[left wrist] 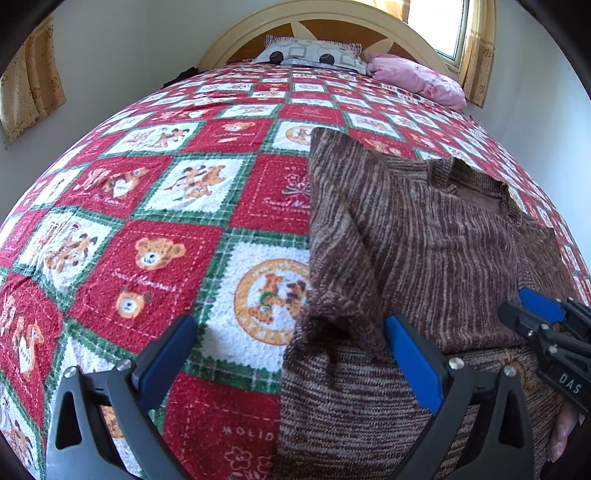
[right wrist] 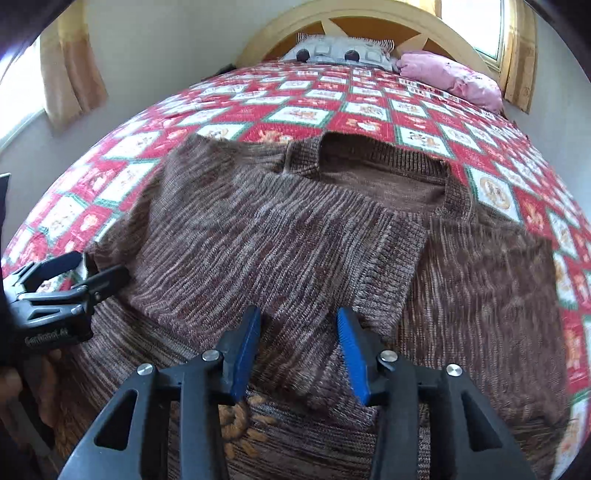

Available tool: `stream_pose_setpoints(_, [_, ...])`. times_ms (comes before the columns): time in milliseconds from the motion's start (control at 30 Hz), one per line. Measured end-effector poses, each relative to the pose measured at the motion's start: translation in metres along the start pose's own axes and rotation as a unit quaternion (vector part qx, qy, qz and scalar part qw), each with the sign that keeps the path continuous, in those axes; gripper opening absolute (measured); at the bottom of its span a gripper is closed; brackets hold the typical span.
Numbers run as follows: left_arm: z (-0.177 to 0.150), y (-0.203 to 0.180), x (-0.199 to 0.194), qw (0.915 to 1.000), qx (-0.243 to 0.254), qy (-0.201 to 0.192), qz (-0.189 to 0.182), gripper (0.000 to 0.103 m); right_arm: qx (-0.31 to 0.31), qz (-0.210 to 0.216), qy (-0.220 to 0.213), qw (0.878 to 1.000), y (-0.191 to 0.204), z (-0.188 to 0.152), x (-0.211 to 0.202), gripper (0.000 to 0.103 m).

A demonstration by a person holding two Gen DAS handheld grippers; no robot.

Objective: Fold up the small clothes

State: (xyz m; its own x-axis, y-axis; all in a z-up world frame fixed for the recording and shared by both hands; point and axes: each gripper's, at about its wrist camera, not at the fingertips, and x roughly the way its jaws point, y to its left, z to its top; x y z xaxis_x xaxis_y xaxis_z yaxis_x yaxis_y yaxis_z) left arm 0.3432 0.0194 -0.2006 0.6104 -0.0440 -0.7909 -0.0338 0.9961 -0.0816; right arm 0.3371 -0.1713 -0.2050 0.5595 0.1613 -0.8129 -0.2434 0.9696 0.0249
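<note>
A brown striped knit sweater (right wrist: 280, 236) lies on the bed, its left sleeve folded across the chest and its collar (right wrist: 384, 155) toward the headboard. In the left wrist view the sweater (left wrist: 424, 236) fills the right half. My left gripper (left wrist: 291, 332) is open wide at the sweater's left edge, one pad over the quilt, the other over the knit. It also shows at the left of the right wrist view (right wrist: 74, 269). My right gripper (right wrist: 299, 332) is open just above the folded sleeve, holding nothing. It shows at the right edge of the left wrist view (left wrist: 532, 306).
A red, white and green teddy-bear quilt (left wrist: 155, 229) covers the bed. A grey patterned pillow (left wrist: 314, 55) and a pink pillow (left wrist: 417, 79) lie by the wooden headboard (left wrist: 369, 26). Curtained windows flank the bed. White walls stand close on both sides.
</note>
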Motion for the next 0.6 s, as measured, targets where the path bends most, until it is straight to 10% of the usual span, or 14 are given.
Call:
stream_pose_setpoints(367, [-0.002,0.002,-0.004,1.0000,-0.002,-0.005,-0.008,0.103,-0.016,-0.009,-0.011,1.000,-0.003,-0.008,-0.017,0.043])
stream_pose_setpoints(600, [-0.003,0.010,-0.008,0.9991,-0.023,-0.016,-0.031,0.103,0.101,0.061,-0.010,0.993,-0.054,-0.014,-0.030,0.044])
